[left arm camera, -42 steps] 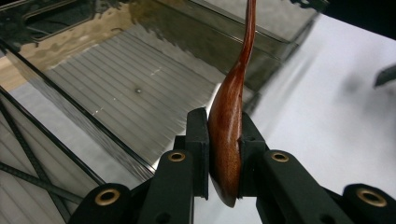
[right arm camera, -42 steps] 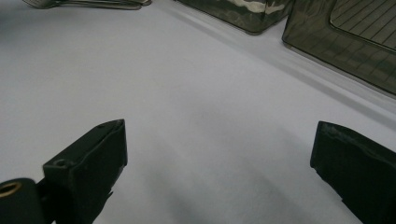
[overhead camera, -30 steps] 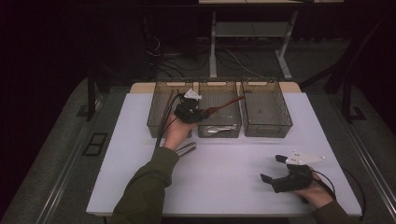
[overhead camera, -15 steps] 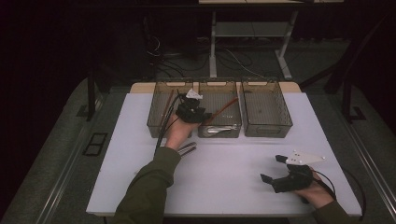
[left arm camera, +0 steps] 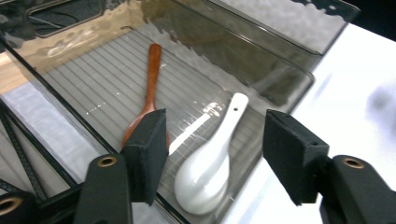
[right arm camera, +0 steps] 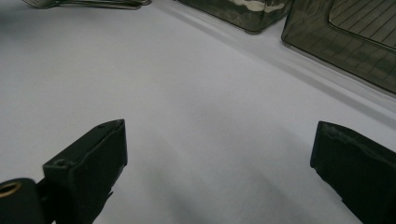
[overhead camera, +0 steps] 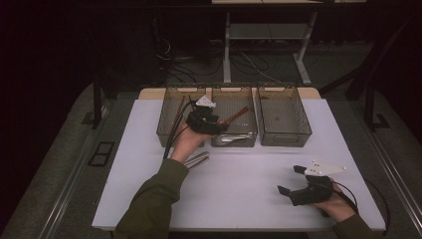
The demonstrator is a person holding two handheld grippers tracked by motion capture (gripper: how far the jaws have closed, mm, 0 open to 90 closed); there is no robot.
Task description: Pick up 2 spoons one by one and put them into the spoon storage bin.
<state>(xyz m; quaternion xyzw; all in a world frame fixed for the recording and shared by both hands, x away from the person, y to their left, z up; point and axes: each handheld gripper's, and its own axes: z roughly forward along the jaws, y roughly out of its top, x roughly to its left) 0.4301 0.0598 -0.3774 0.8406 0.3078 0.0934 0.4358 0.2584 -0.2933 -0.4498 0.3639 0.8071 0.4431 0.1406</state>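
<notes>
- Already down in the middle bin [overhead camera: 233, 90]: the white spoon [left arm camera: 210, 163], flat on the ribbed floor. Handle toward 1 o'clock in the left gripper view, with a wooden spoon [left arm camera: 150, 93] just beside it at 10 o'clock.
- Left hand-held gripper [left arm camera: 212, 149] poised over that bin, at about 11 o'clock from the worktop's [overhead camera: 249, 199] centre in the high view. Jaws just been opening, now released. Spoon below the gap between them, neither pad touching it.
- Judged from that: drop of this spoon done, and lifting the left hand-held gripper clear of the bin comes next.
- Waiting on the worktop: a few metal utensils [overhead camera: 196, 160], close against the left sleeve, at 6 o'clock from the middle bin and outside all three bins. Exact kind too small to tell.
- Right hand-held gripper [overhead camera: 291, 181] resting near the worktop's 4 o'clock corner, jaws spread wide, nothing between them but bare surface.
- Left bin [overhead camera: 171, 114] and right bin [overhead camera: 283, 90] flanking the middle one at 9 and 3 o'clock; contents too dim to tell.
- Overall, likely past the midpoint: two spoons binned, the metal pieces left to sort.
</notes>
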